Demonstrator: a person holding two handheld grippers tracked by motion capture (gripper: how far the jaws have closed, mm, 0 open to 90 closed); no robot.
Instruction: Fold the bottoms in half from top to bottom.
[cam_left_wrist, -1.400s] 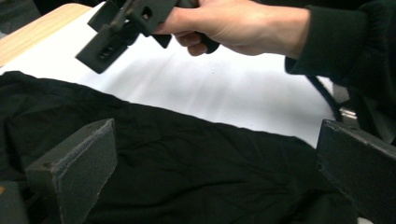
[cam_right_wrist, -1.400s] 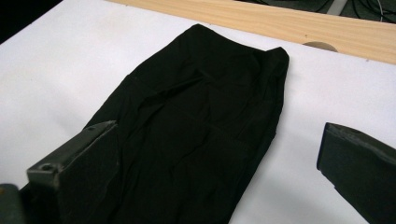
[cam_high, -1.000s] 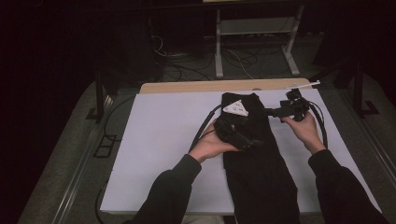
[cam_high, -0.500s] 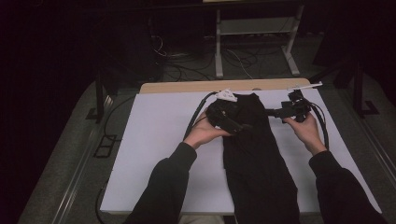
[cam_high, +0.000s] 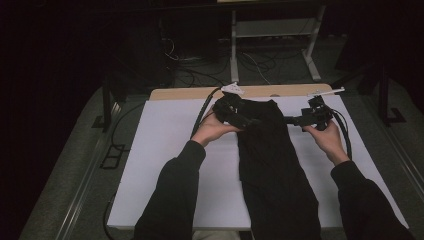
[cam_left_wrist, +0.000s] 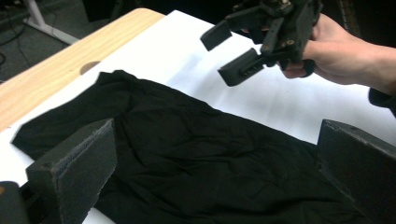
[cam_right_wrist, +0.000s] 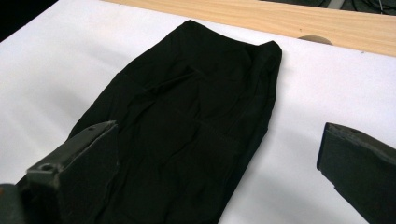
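With both my left gripper (cam_high: 235, 111) and right gripper (cam_high: 300, 120) gaping wide and empty, I lower each onto a far corner of the black garment (cam_high: 270, 150) before pinching.

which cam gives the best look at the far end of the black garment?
Right gripper view: the black garment shows its whole far end flat on the white sheet, unobstructed. Left gripper view crops it, wrinkles visible. High view shows the full length, but the left gripper covers that end.
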